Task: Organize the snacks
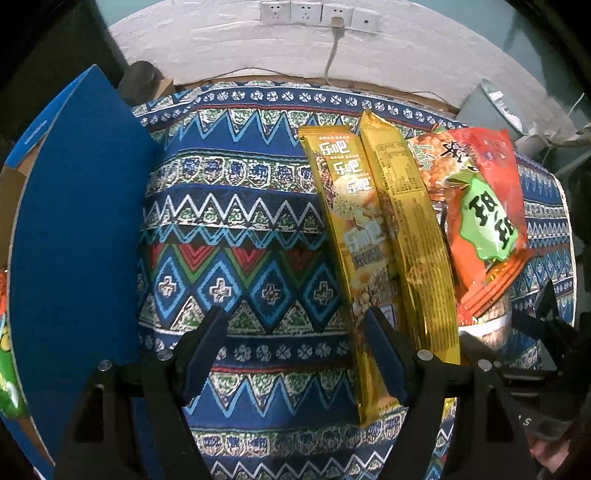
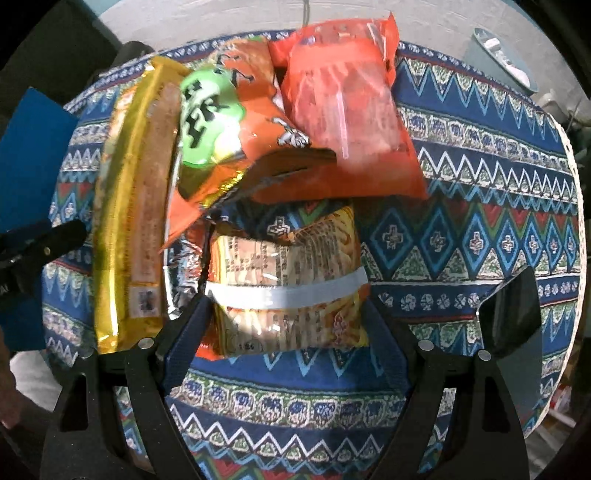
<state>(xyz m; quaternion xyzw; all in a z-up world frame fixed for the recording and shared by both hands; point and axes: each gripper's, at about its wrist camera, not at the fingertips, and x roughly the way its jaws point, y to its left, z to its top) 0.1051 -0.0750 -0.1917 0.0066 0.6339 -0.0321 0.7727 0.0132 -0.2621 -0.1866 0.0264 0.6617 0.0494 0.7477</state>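
Two long gold snack packs [image 1: 354,221] [image 1: 410,221] lie side by side on the patterned tablecloth [image 1: 229,206]. To their right lies an orange bag with a green label [image 1: 484,206]. My left gripper [image 1: 295,350] is open and points down at the cloth, and its right finger [image 1: 388,354] overlaps the near end of the first gold pack. My right gripper [image 2: 288,332] is open and straddles a yellow pack with a white band [image 2: 288,291]. The orange bag [image 2: 221,122], a translucent orange bag [image 2: 343,103] and a gold pack [image 2: 129,221] lie beyond it.
A blue cardboard box [image 1: 74,221] with a raised flap stands at the table's left, with a green packet [image 1: 7,369] inside. A grey bin [image 1: 491,107] sits past the far right edge. The white wall carries sockets [image 1: 317,14] and a cable.
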